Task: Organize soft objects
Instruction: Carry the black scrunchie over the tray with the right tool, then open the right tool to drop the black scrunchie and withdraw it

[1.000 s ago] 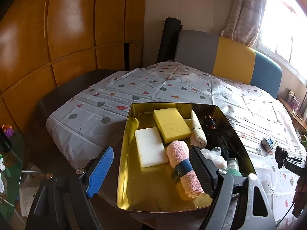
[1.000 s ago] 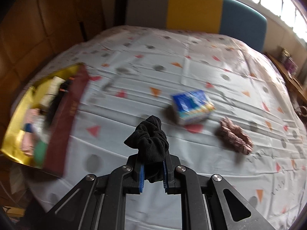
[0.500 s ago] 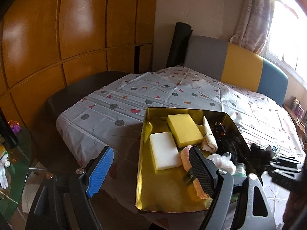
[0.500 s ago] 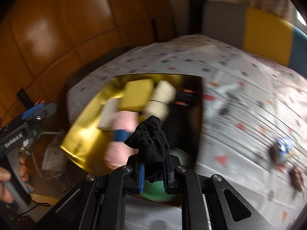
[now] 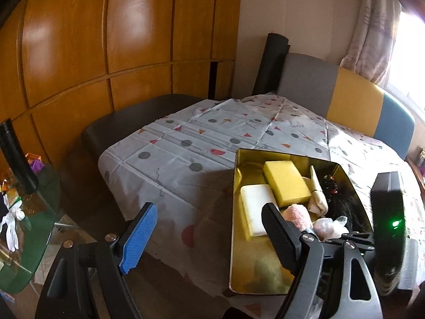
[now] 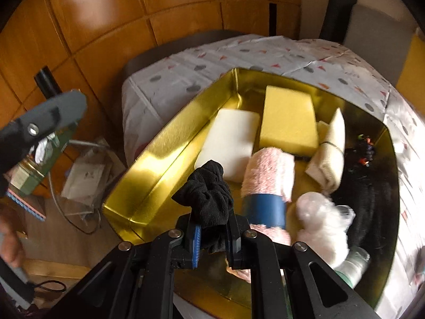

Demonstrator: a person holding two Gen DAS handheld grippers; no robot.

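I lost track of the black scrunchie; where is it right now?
In the right wrist view, the black scrunchie is clamped in the right gripper, hanging over the gold tray, beside the pink rolled towel.

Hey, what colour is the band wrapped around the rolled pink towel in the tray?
Dark blue band, clearest in the right wrist view.

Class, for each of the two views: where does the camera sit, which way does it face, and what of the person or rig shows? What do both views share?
Left wrist: on the left gripper, jaws wide and empty, looking across the patterned tablecloth; the other rig shows at right.
Right wrist: on the right gripper, looking steeply into the gold tray, clamping a black scrunchie; a hand shows at left.
Shared: tray, yellow sponge, white sponge.
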